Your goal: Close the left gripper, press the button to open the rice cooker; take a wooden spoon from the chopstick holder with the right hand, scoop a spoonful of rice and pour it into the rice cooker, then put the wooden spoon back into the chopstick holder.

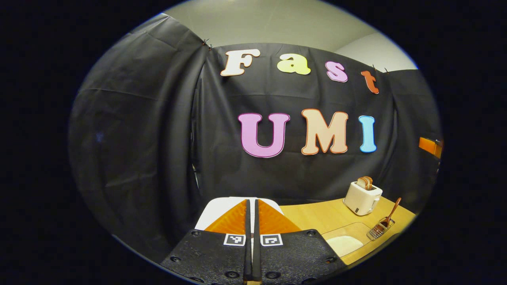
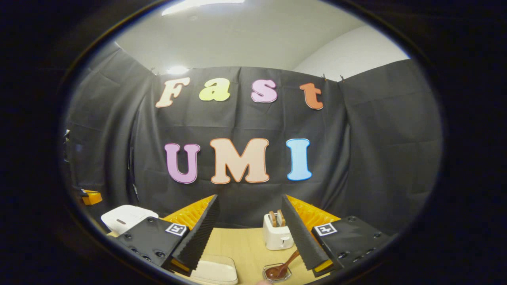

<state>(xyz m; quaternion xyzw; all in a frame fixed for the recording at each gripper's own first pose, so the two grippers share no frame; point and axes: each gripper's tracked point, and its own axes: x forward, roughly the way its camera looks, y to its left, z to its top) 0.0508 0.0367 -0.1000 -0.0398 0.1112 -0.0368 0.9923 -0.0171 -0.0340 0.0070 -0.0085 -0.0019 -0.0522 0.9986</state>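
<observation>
Table [image 1: 317, 215]: light wooden top, pale grain, set against the black cloth wall.

Items standing directly on it:
- Rice cooker [image 1: 216, 208], white, lid down, at the table's left end in the left gripper view; also seen at lower left in the right gripper view [image 2: 123, 217].
- Toaster [image 1: 361, 196], white, upright near the back wall, two slices of bread standing in its slots [image 2: 277, 234].
- Clear lidded container [image 1: 345, 238], shallow, holding white rice, toward the front edge, in front of the toaster [image 2: 216, 270].
- Chopstick holder [image 1: 381, 228], a wire basket just beside the container, with a wooden spoon [image 1: 392, 213] leaning up out of it.
</observation>
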